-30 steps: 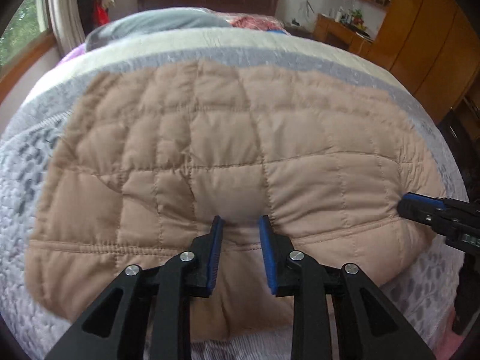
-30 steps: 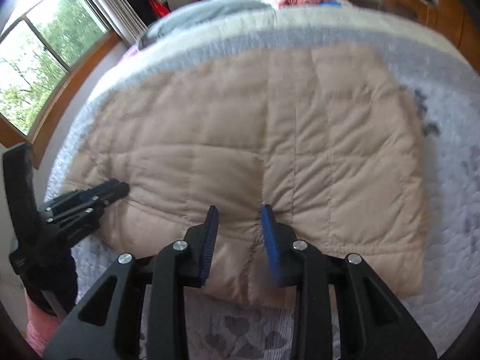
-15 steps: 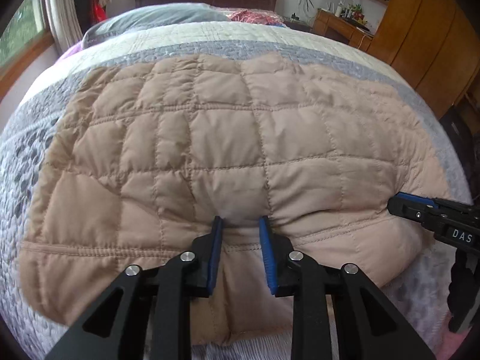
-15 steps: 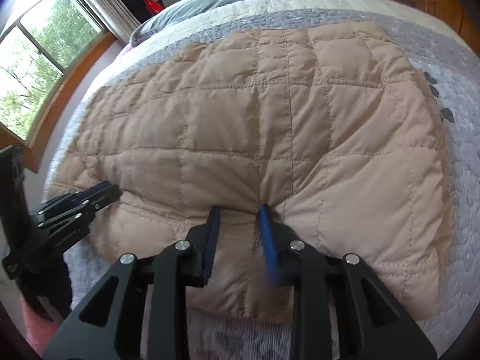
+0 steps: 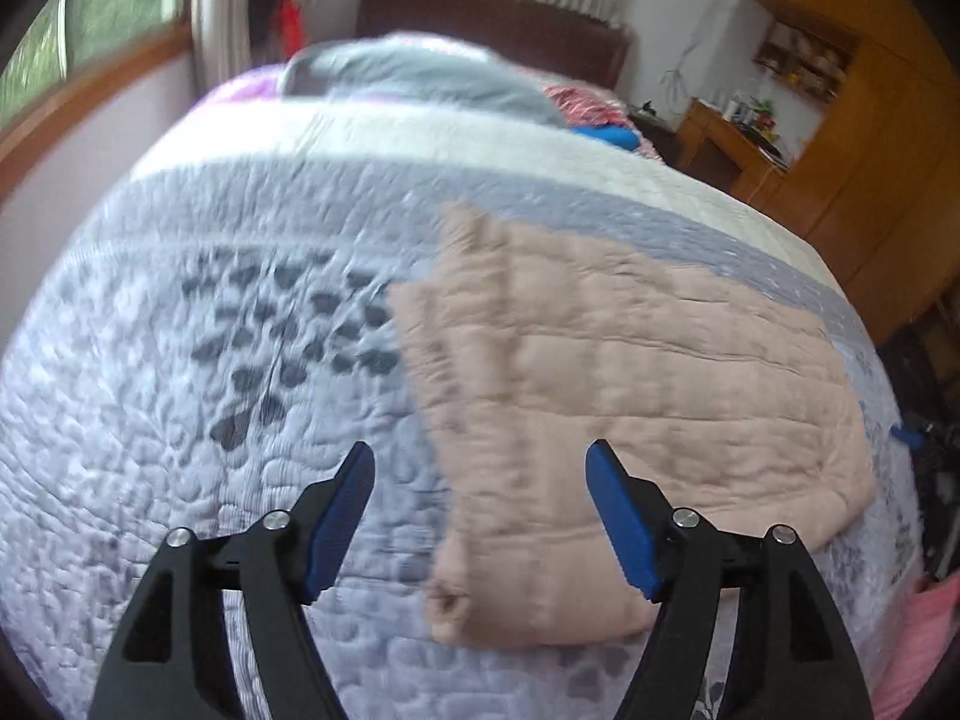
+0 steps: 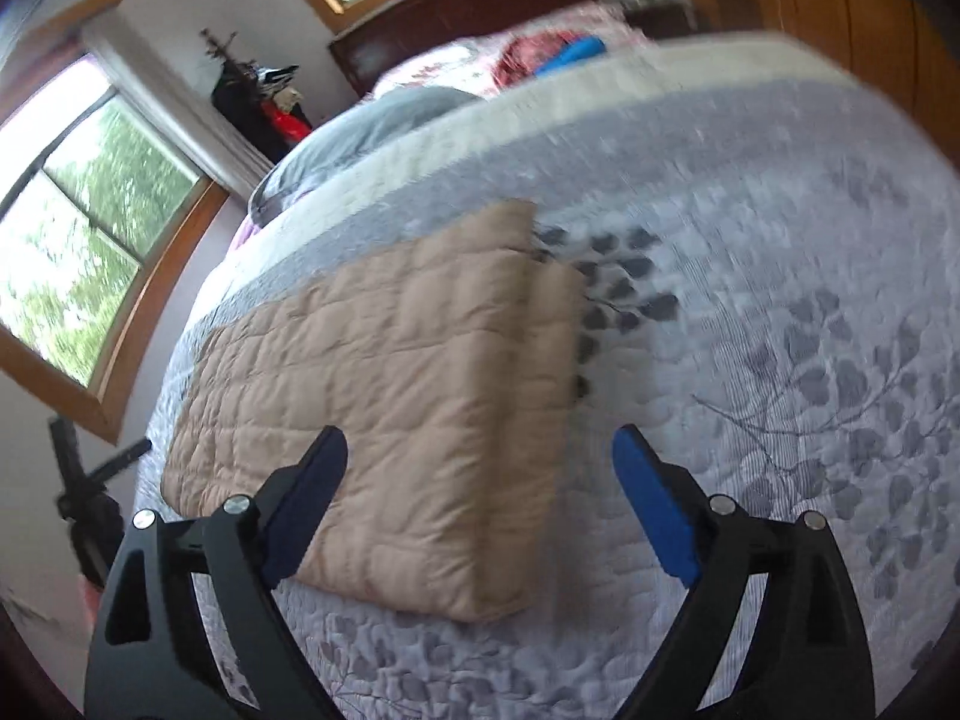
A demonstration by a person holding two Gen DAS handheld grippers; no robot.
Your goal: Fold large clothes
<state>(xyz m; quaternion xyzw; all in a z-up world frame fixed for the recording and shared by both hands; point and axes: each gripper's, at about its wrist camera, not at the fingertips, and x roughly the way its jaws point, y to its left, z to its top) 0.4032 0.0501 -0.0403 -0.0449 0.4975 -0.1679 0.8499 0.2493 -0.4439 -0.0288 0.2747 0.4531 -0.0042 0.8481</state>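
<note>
Both grippers have let go of the near hem they pinched a second ago and drawn apart sideways, so each now looks down on bare bedspread. One left gripper [image 5: 480,516] and one right gripper [image 6: 477,501] show, each with two blue-padded jaws that are opening wide, with nothing pressed between them. One tan quilted jacket [image 5: 630,408] lies folded into a flat rectangle on the bed [image 5: 198,432], near its foot edge; in the left wrist view it sits right of the jaws' gap, in the right wrist view left of it. Grey leaf prints on the bedspread [image 6: 810,360] spread beside the jacket on both sides. Nothing lies on top of the jacket or blocks it. Farther off, one grey pillow [image 5: 420,75] rests at the head of the bed, with a red patterned cloth [image 5: 585,105] and a blue item [image 5: 603,135] just to its right. Beyond stand one dark headboard [image 5: 492,24], windows [image 6: 90,240] on the left wall, and wooden cabinets [image 5: 870,120] on the right, whose shelf holds small items too blurred to count.
</note>
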